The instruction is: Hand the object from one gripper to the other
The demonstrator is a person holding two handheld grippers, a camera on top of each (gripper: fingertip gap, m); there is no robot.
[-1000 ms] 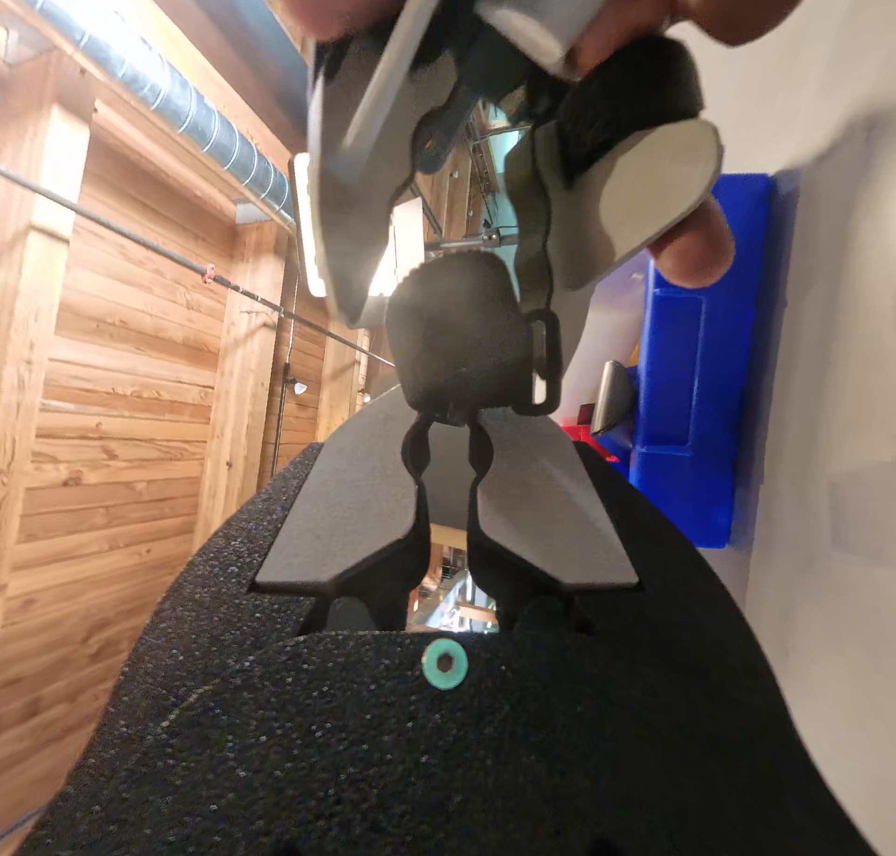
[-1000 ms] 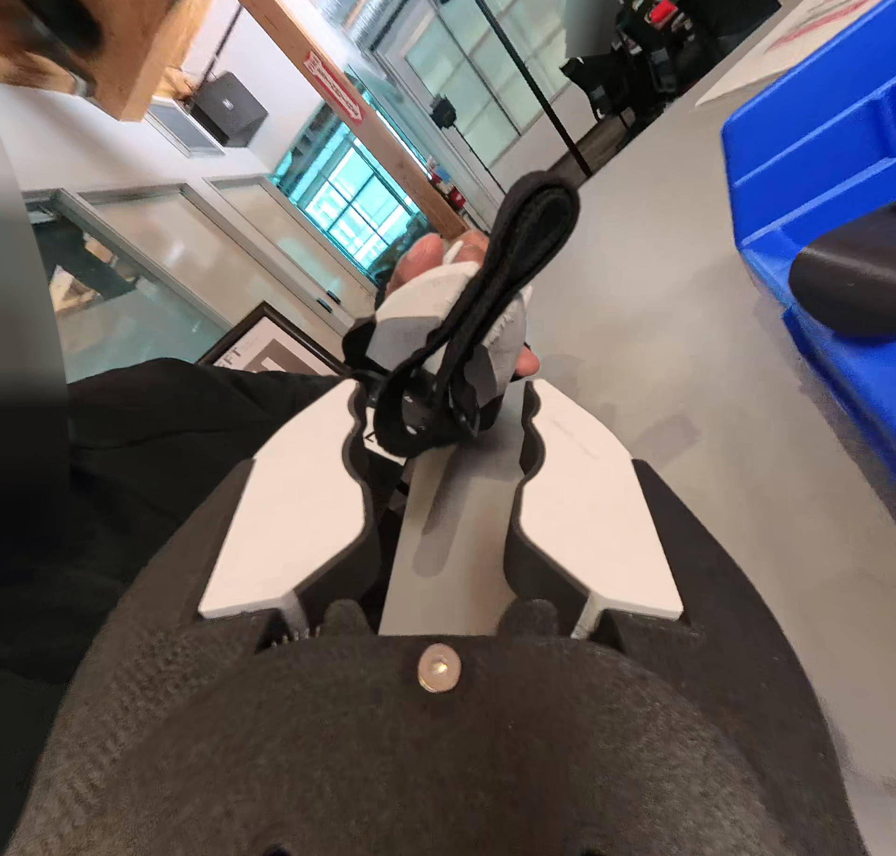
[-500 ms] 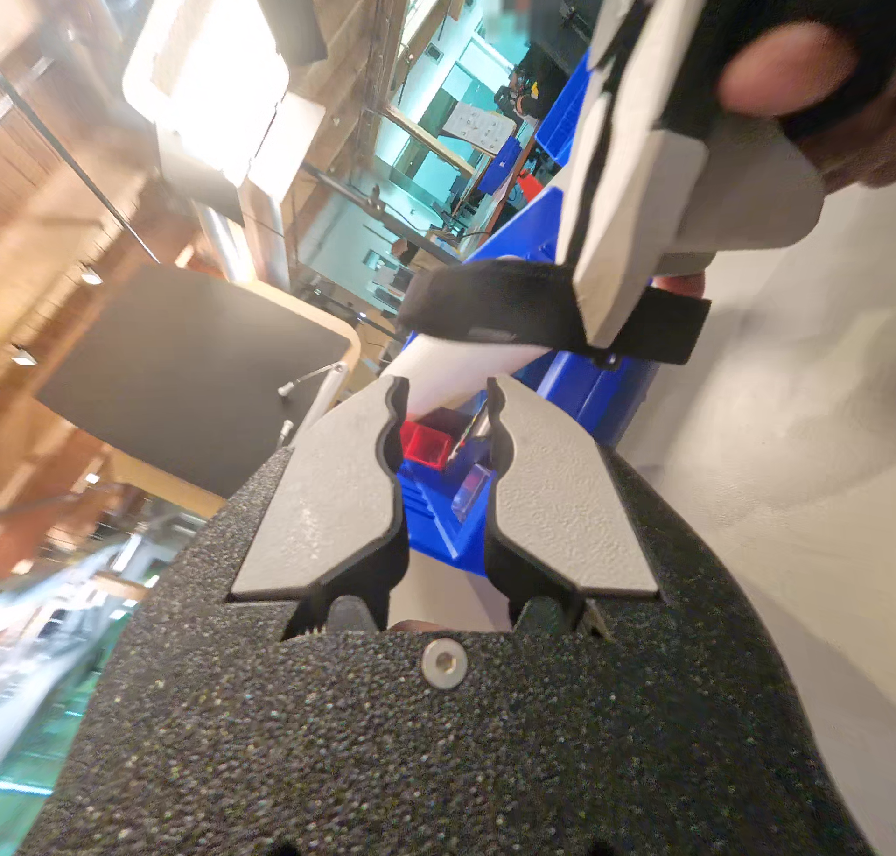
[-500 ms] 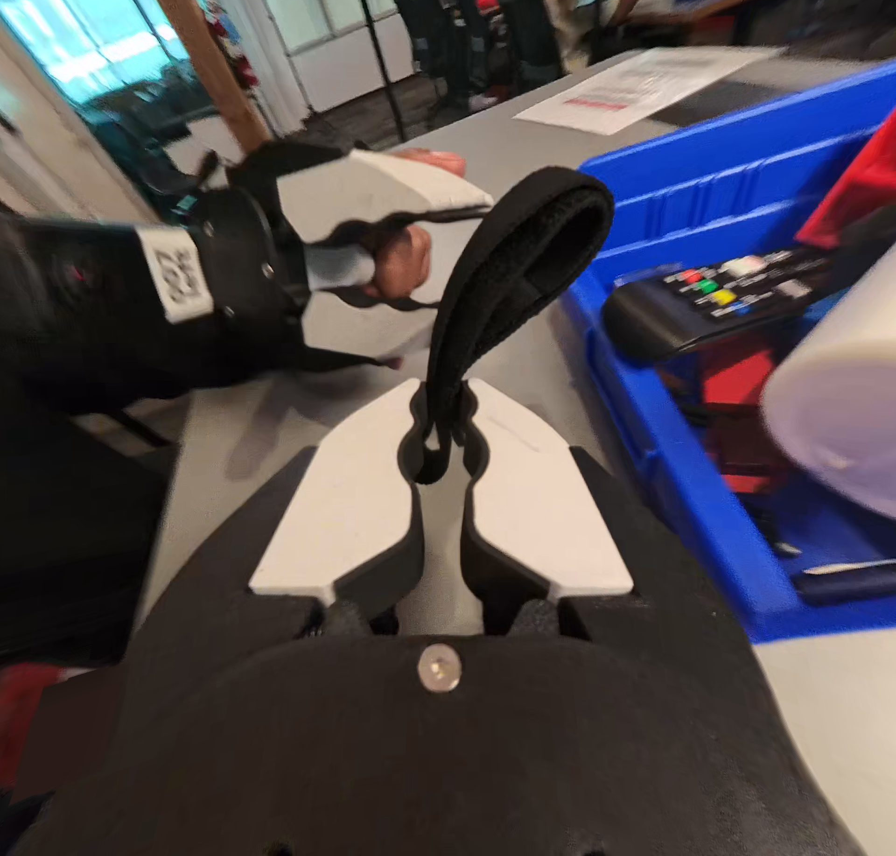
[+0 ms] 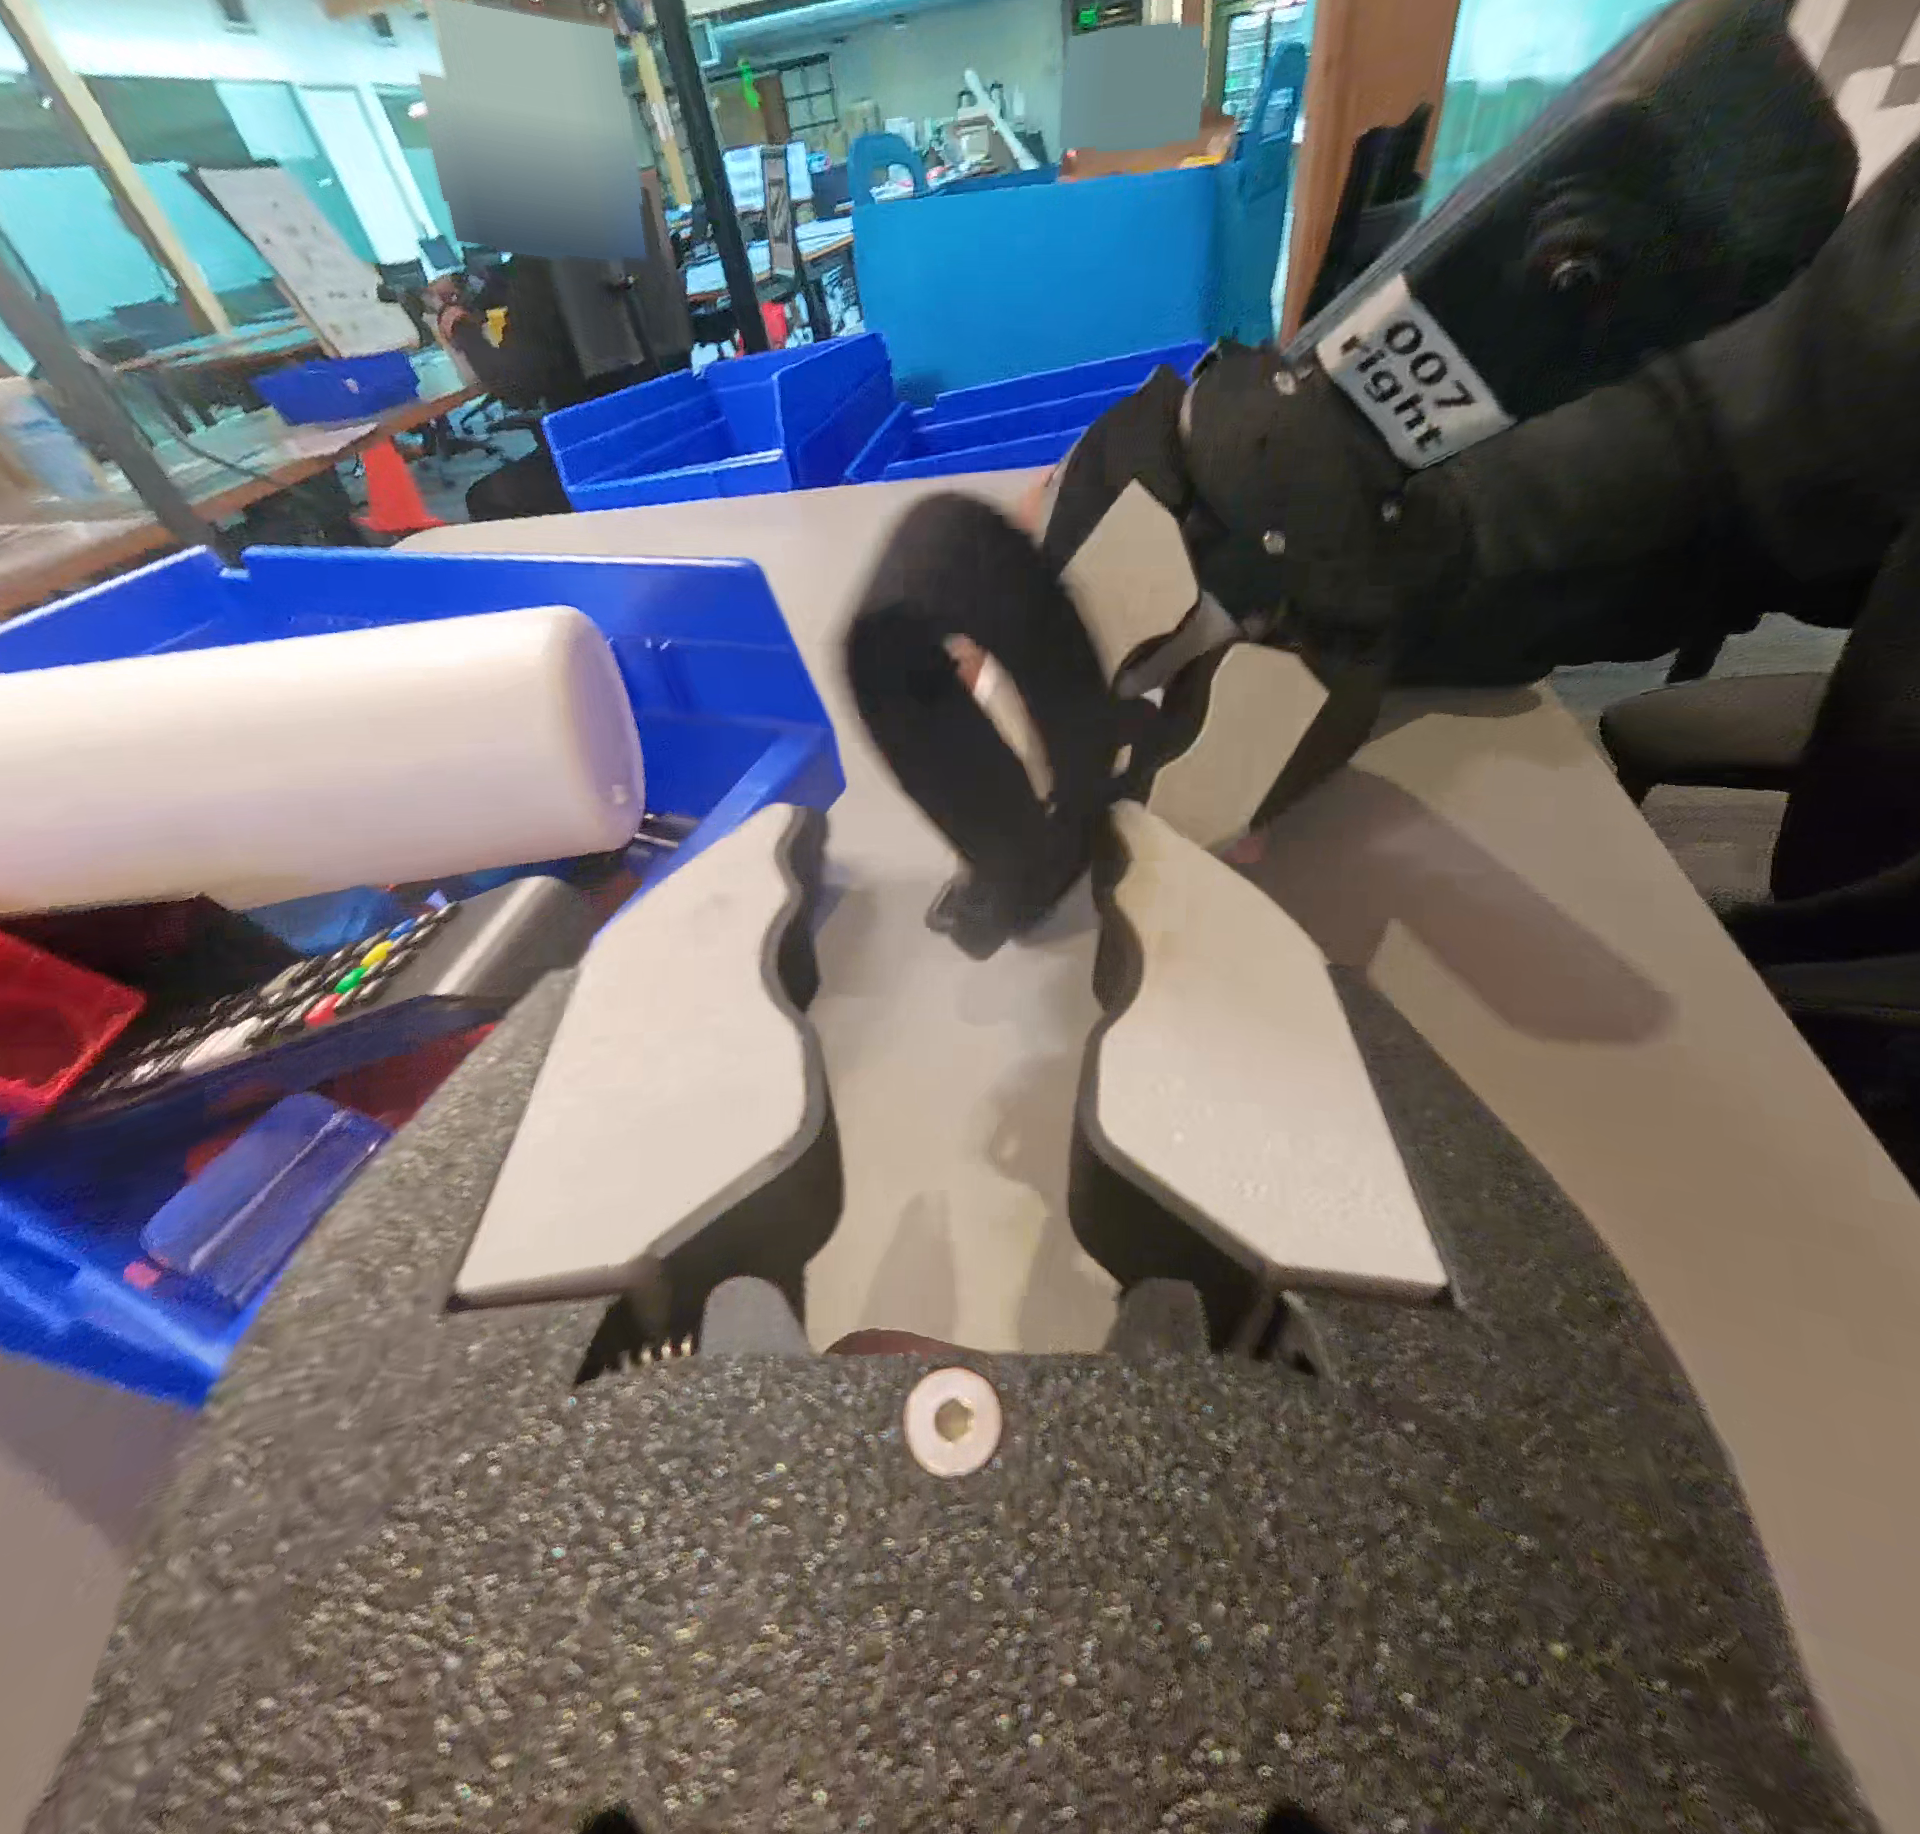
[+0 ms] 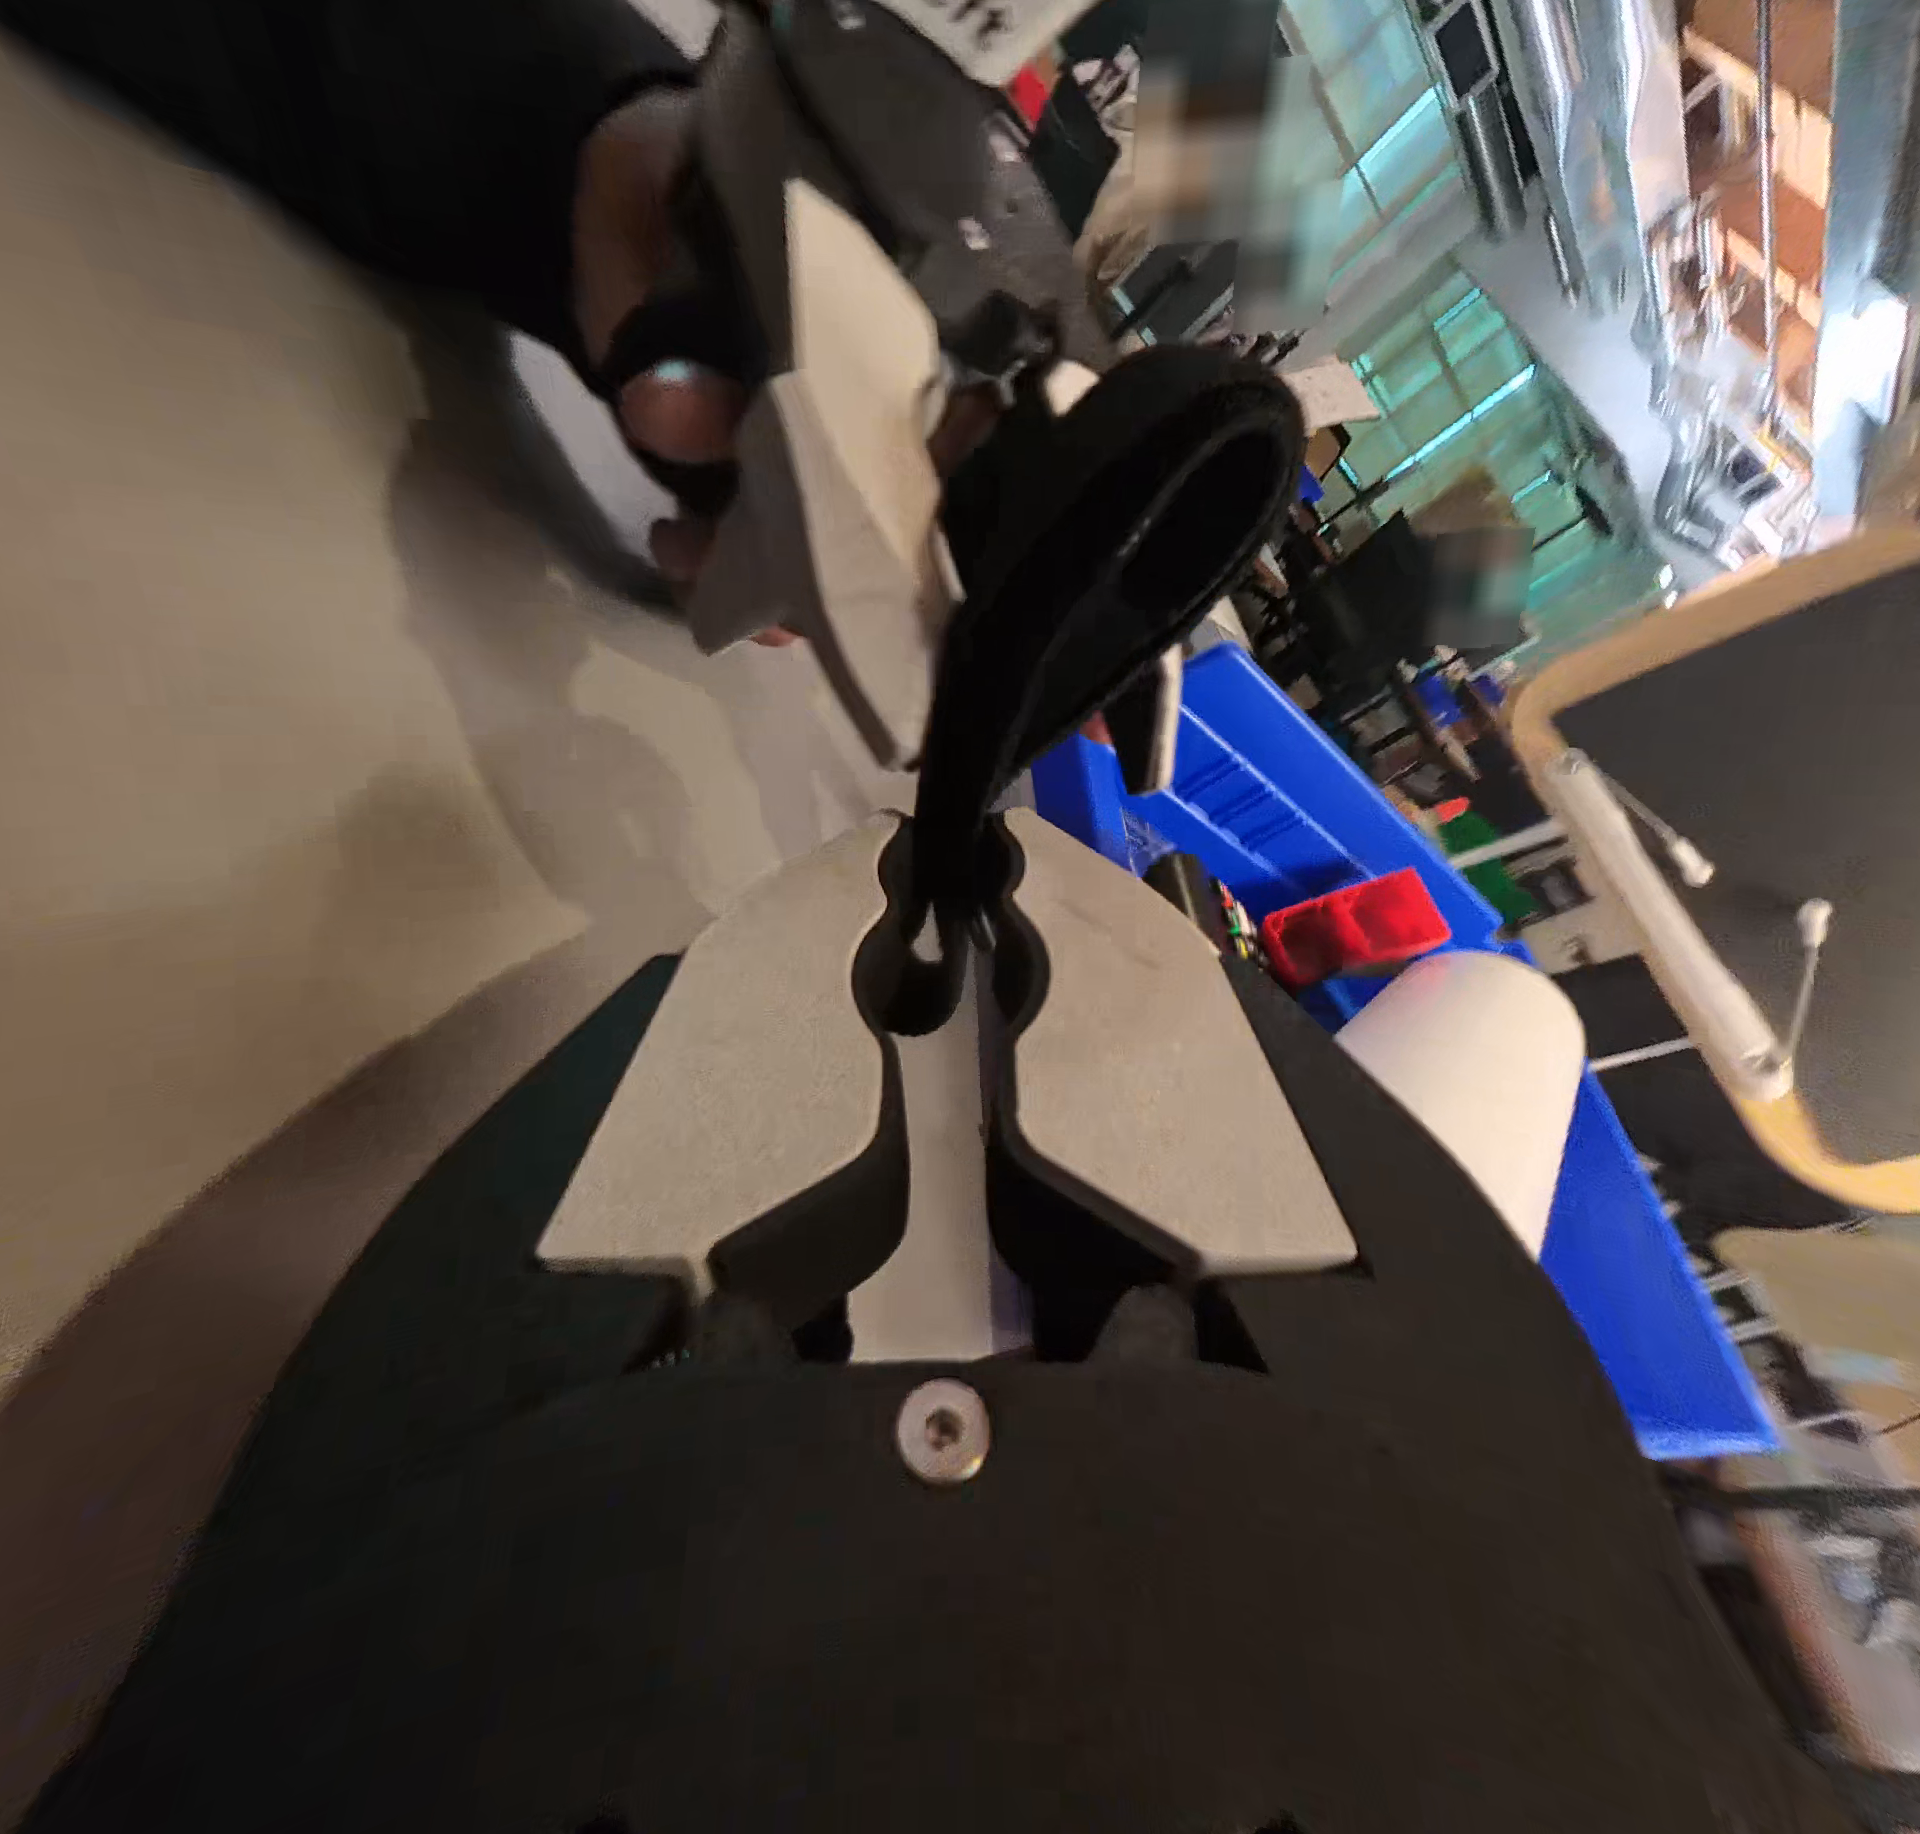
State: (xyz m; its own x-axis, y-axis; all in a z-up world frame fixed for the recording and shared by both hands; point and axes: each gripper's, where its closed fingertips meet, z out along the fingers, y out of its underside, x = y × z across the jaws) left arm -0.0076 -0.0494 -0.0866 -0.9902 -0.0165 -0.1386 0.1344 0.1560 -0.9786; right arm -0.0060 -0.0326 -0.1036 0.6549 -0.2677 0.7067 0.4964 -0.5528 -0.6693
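**Strap loop held by the right gripper, left gripper spread beside it**

Grey table (image 5: 1507,1109): carries the whole scene; a blue bin (image 5: 727,641) stands on it at the left gripper's left side.

Blue bin contents: a white cylinder (image 5: 291,745) lies across the top, above a black remote (image 5: 260,1026) with coloured buttons and a red piece (image 5: 52,1036).

Right gripper (image 6: 951,849): its grey fingers (image 6: 1153,1088) are drawn narrow, pinching the lower end of the black strap loop (image 6: 1122,558); the loop rises beyond the fingertips and arches over.

Left gripper (image 5: 951,849): its fingers (image 5: 665,1088) stand wide apart with nothing between them. In the left wrist view the loop hangs just past the fingertips, close to the right-hand finger; whether it touches is unclear owing to blur.
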